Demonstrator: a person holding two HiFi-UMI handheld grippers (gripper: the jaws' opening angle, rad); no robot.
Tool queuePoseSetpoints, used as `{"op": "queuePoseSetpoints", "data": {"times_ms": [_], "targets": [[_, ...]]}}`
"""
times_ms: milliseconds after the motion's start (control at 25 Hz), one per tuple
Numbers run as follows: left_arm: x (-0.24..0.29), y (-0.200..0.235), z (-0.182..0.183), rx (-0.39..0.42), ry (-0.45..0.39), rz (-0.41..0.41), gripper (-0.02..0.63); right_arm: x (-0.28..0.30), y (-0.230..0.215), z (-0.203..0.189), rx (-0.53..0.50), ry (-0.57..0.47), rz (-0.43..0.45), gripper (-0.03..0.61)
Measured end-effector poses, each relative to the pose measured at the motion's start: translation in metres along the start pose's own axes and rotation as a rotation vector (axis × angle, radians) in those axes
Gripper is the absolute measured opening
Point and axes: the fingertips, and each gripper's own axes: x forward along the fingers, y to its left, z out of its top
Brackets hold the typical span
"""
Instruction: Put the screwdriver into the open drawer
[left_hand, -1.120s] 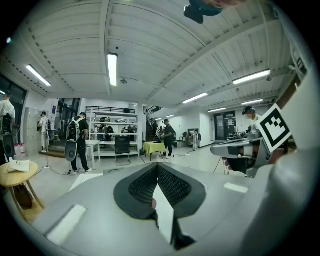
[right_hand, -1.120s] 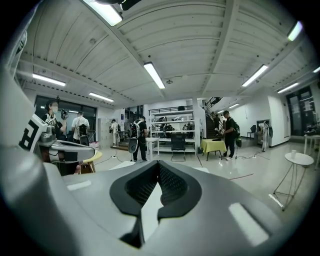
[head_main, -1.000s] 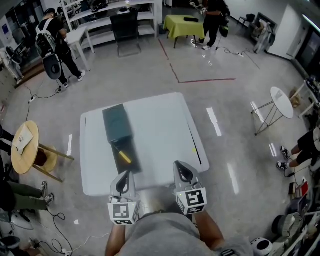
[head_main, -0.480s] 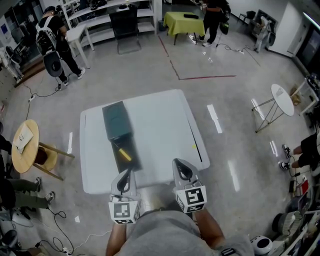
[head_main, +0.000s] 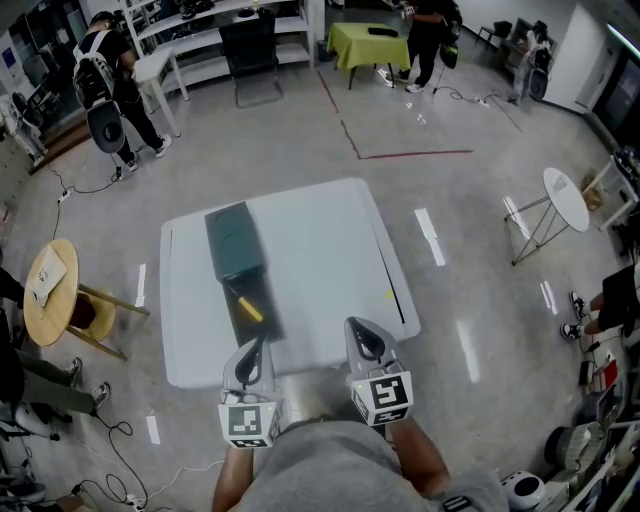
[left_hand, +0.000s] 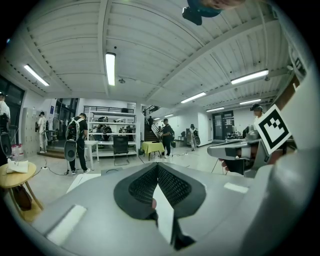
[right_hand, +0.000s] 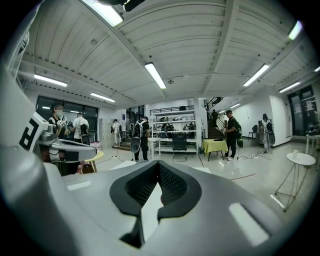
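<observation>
A white table (head_main: 320, 260) carries a dark green drawer box (head_main: 234, 242) at its left. Its open drawer (head_main: 262, 325) is pulled out toward me. The yellow-handled screwdriver (head_main: 247, 310) lies inside the drawer. My left gripper (head_main: 252, 352) hangs at the table's near edge, just short of the drawer's front, shut and empty. My right gripper (head_main: 360, 335) is level with it further right, also shut with nothing in it. In the left gripper view the left gripper (left_hand: 158, 167) shows its pads meeting. The right gripper (right_hand: 159, 167) looks the same in its own view.
A thin black strip (head_main: 395, 295) runs along the table's right edge. A round wooden side table (head_main: 50, 280) stands left of the table, and a white round one (head_main: 565, 203) to the right. People, a chair (head_main: 250, 55) and a green-covered table (head_main: 367, 45) are far back.
The head view shifted slightly. Both grippers and the screwdriver stayed where they were.
</observation>
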Motion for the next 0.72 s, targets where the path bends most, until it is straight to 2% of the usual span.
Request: {"op": "queuePoseSetpoints", "data": {"times_ms": [720], "targets": [[0.0032,0.0021,-0.0006,0.001,0.003,0.003,0.012,0.0043,0.0002,-0.0008,0.001,-0.001,0.010,0.003]]}}
